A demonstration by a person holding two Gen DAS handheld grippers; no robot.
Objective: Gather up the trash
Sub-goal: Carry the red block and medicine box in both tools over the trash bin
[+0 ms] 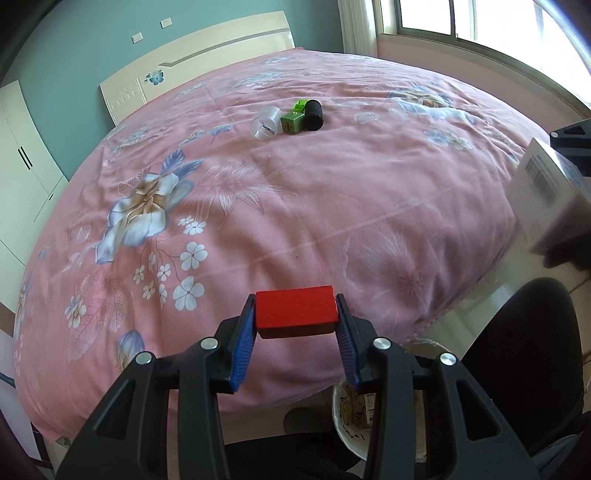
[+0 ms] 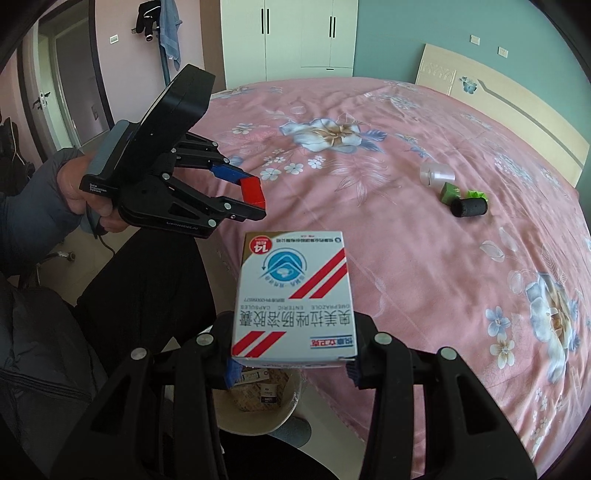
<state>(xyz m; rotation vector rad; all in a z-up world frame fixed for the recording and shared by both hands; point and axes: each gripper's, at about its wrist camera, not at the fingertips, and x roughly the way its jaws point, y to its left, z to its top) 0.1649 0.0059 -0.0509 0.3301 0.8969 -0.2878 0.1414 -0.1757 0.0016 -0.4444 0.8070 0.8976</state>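
My left gripper (image 1: 295, 314) is shut on a red block (image 1: 295, 308), held over the near edge of the pink bed (image 1: 332, 206). From the right wrist view the same left gripper (image 2: 255, 197) shows at the left, with the red block (image 2: 253, 190) in it. My right gripper (image 2: 291, 363) is shut on a white medicine box (image 2: 293, 291) with red stripes, above a white waste basket (image 2: 255, 417) on the floor. Further back on the bed lie a clear plastic cup (image 1: 265, 123), a green box (image 1: 292, 123) and a black cylinder (image 1: 314, 114).
The waste basket (image 1: 351, 417) with scraps inside stands by the bed's edge, under both grippers. A person's dark trouser legs (image 2: 147, 280) and a hand (image 2: 74, 192) are at the left. A headboard (image 1: 192, 70), a white wardrobe (image 2: 291, 37) and a window (image 1: 480, 22) surround the bed.
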